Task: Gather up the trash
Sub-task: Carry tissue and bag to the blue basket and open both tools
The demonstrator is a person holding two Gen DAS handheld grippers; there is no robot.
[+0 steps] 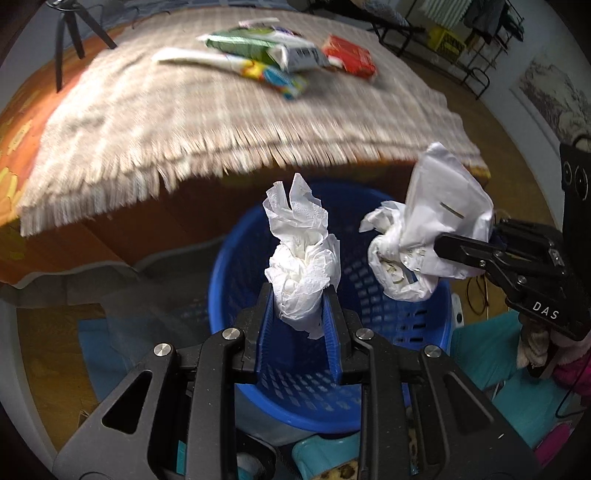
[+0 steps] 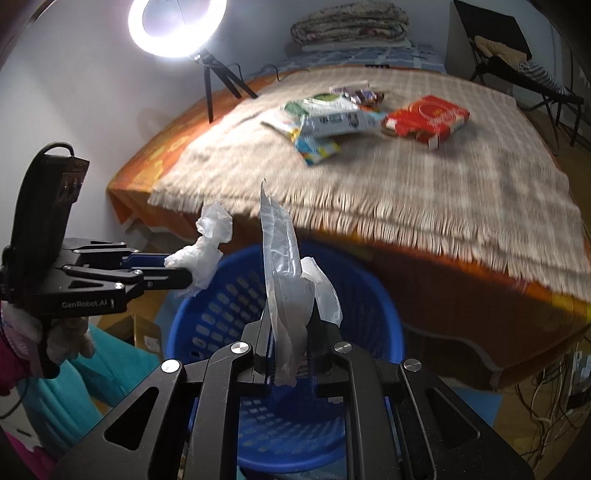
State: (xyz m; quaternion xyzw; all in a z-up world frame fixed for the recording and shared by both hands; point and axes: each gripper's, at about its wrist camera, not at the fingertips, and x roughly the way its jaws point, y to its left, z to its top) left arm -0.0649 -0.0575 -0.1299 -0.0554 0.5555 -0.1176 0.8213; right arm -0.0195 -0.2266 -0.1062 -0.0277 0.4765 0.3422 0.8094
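Observation:
My left gripper (image 1: 301,291) is shut on a crumpled white tissue (image 1: 301,258) and holds it above the blue slotted basket (image 1: 399,325). My right gripper (image 2: 290,325) is shut on a crumpled white plastic bag (image 2: 284,280) above the same basket (image 2: 221,306). In the left wrist view the right gripper (image 1: 443,243) comes in from the right with the bag (image 1: 436,214) over the basket's right rim. In the right wrist view the left gripper (image 2: 181,271) shows at the left with the tissue (image 2: 207,243).
A table with a fringed beige cloth (image 1: 184,122) stands behind the basket. On it lie a red box (image 2: 428,118), a green and white packet (image 1: 251,46) and other wrappers. A ring light on a tripod (image 2: 177,26) stands at the back left. Teal-clad legs (image 2: 110,362) flank the basket.

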